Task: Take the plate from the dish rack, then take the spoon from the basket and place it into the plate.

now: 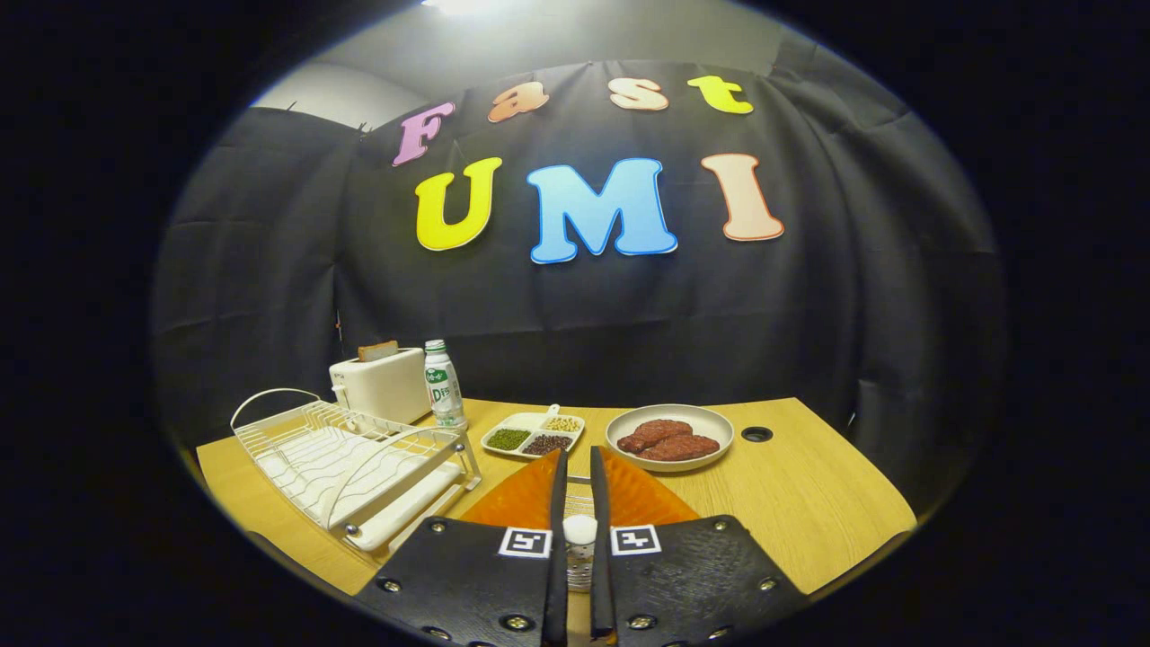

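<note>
Hand-held gripper (576, 467) fingers nearly closed, narrow gap, holding nothing, above table (809, 503); empty dish rack (350, 463) left of fingers, plate (669, 438) with meat just beyond them

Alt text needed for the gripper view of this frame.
The gripper is nearly closed around a slim white-capped object above a wooden table. A white wire dish rack, white toaster, plastic bottle, divided snack tray and plate of brown meat lie beyond.
</note>
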